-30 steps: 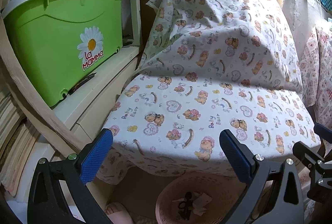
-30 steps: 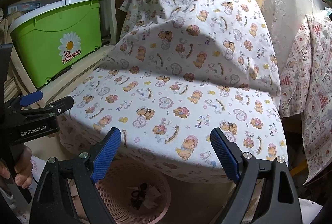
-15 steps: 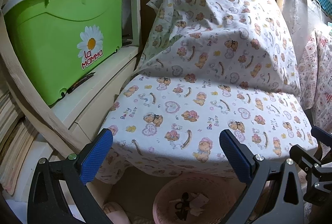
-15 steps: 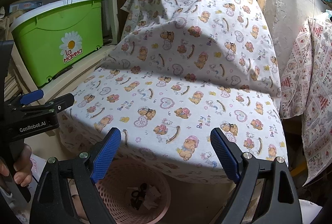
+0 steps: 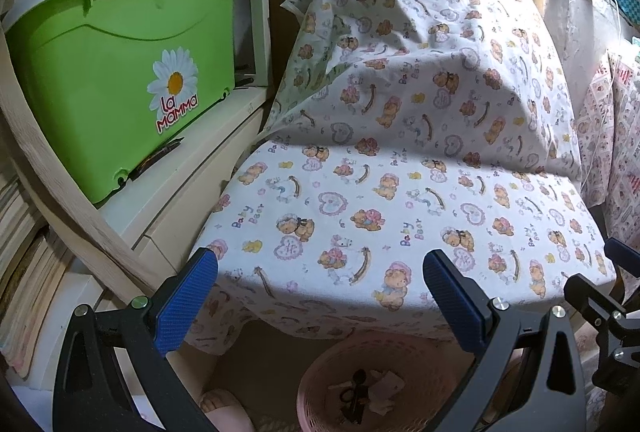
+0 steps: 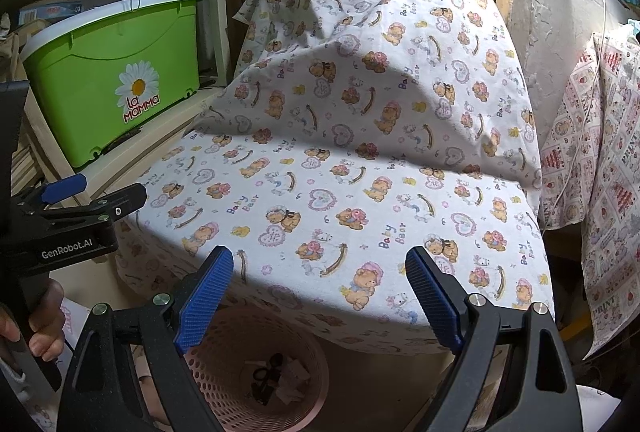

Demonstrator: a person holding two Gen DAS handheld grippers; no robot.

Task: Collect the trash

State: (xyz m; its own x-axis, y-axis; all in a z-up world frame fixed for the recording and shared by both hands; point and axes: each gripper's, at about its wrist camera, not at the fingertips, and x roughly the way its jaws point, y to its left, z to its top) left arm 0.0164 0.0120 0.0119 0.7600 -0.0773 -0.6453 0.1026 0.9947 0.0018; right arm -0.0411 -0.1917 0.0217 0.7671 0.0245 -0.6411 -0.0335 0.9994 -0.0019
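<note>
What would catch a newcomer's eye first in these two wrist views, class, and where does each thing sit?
First, the teddy-bear printed sheet draped over a bulky shape fills the middle of both views. To its left, a bright green bin with a daisy label sits on a pale shelf. Low in front, a pink mesh basket holding paper scraps and a dark item stands on the floor, framed by the open right gripper.

A cluttered home storage corner: a chair under a baby-bear sheet (image 6: 360, 160), left of it a shelf with a green storage box (image 6: 116, 80), below it a pink wastebasket (image 6: 256, 380).
</note>
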